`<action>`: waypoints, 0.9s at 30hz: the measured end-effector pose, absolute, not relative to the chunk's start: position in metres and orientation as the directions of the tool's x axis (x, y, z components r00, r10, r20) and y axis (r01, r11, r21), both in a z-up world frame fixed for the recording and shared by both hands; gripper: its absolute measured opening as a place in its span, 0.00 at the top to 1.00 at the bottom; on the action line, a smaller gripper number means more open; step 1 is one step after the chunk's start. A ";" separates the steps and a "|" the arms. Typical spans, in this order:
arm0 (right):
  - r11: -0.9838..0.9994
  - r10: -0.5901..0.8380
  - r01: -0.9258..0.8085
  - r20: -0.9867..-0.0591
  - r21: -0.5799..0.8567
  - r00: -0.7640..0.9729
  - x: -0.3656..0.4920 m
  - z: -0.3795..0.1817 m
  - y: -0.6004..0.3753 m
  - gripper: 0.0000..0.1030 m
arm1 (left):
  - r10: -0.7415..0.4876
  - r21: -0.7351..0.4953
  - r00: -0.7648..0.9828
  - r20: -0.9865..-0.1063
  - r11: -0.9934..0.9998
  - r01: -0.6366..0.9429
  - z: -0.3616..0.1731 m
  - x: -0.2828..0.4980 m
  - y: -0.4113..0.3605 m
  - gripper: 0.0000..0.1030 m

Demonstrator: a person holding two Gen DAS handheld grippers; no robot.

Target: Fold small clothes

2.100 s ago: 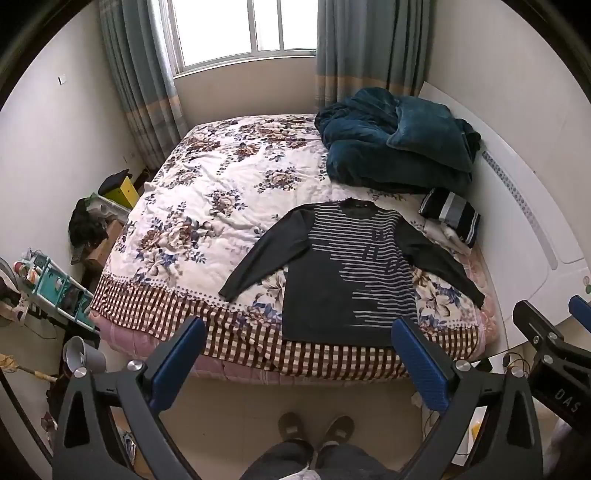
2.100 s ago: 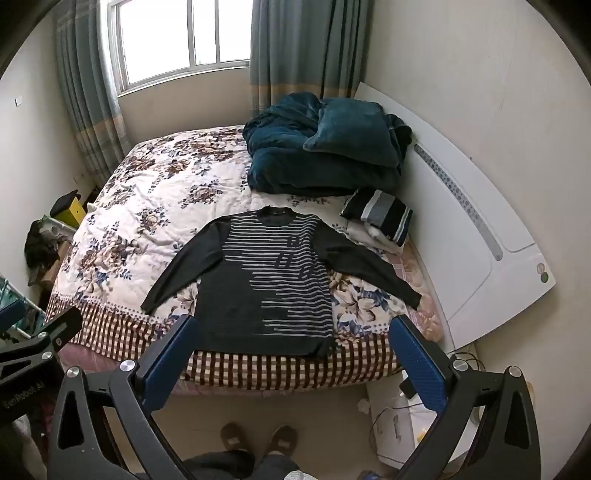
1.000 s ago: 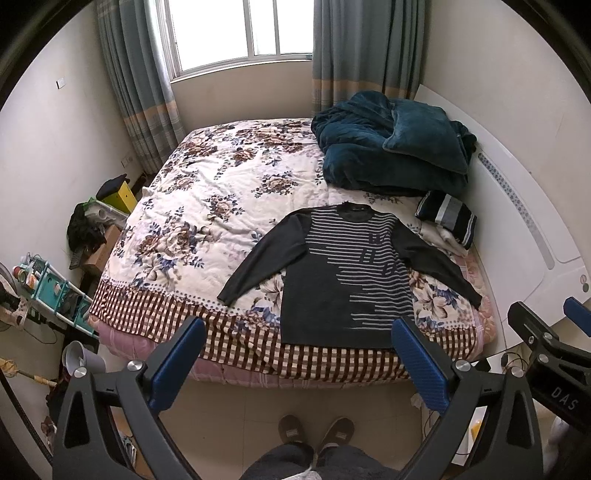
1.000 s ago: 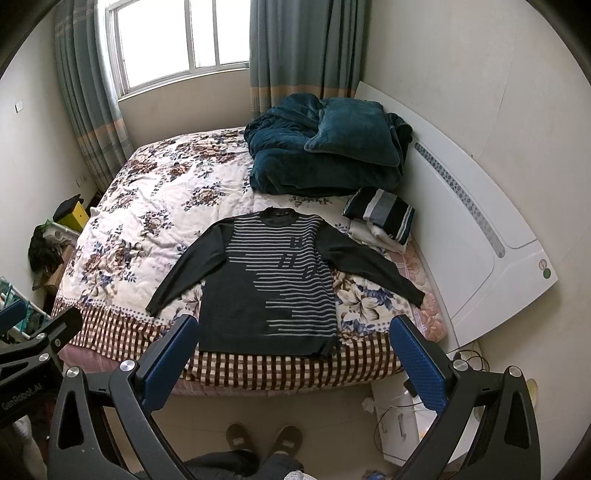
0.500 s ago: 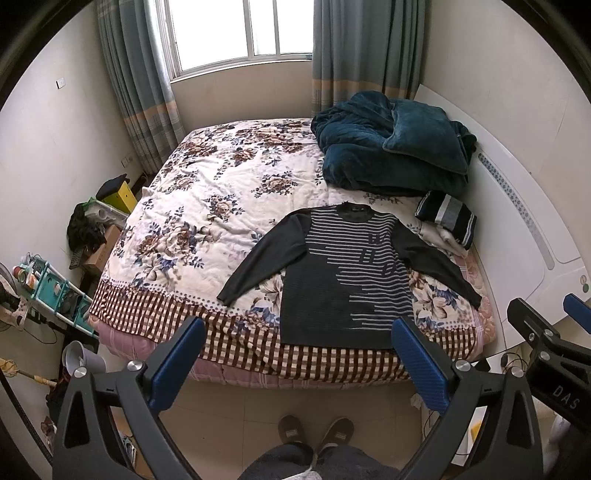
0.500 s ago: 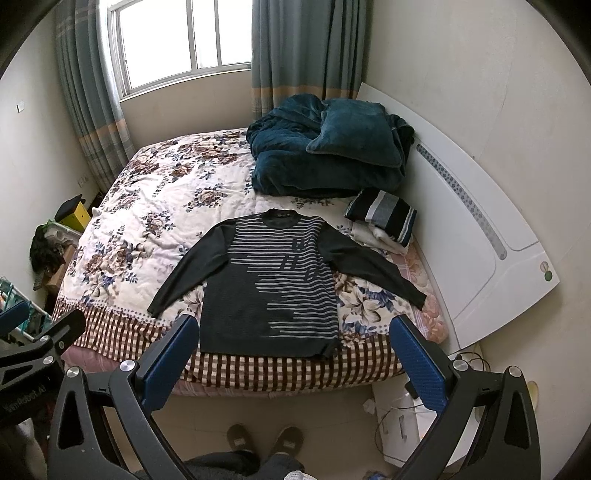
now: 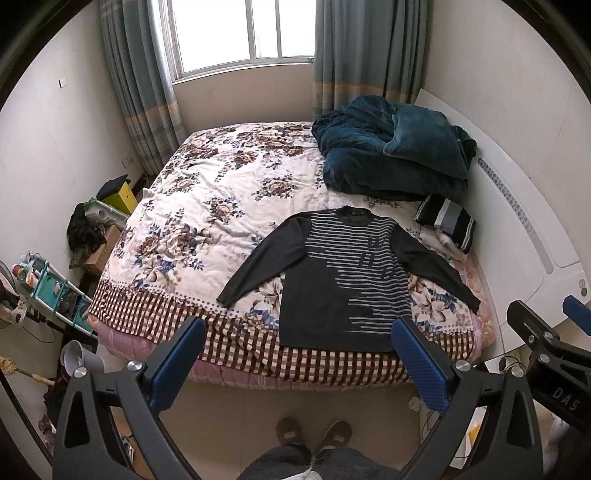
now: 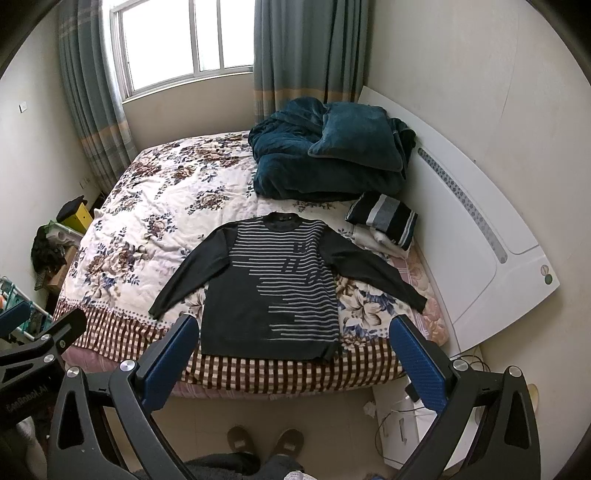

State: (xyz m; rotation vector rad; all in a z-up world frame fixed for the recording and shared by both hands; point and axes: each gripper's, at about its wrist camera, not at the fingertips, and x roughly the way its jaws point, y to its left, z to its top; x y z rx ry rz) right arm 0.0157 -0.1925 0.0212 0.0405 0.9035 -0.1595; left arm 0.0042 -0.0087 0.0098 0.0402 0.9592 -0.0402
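Home bedroom: bed [image 7: 177, 236] with floral quilt fills frame centre, white headboard [image 7: 524, 236] at right, curtained window [image 7: 240, 33] at top, crumpled teal blanket [image 7: 391, 147] upper right.

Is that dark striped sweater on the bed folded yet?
No, the sweater lies spread flat, both sleeves stretched out sideways, hem at the bed's near edge.

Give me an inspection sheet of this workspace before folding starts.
Surface: floral quilt covers the bed.
Job's things: striped sweater lies flat, sleeves spread, hem at the bed's near edge.
Clutter: teal blanket heaped near the headboard; folded striped garment beside it.
Grippers: left gripper and right gripper open, above the floor, touching nothing.
Cables: cords on the floor right of the bed.
Surroundings: window, curtains, teal rack.
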 end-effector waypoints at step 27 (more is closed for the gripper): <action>0.988 -0.113 0.154 -0.781 -0.022 0.614 0.016 0.028 -0.191 0.00 | -0.017 0.019 0.577 -0.816 0.998 0.055 0.015 0.014 -0.015 0.00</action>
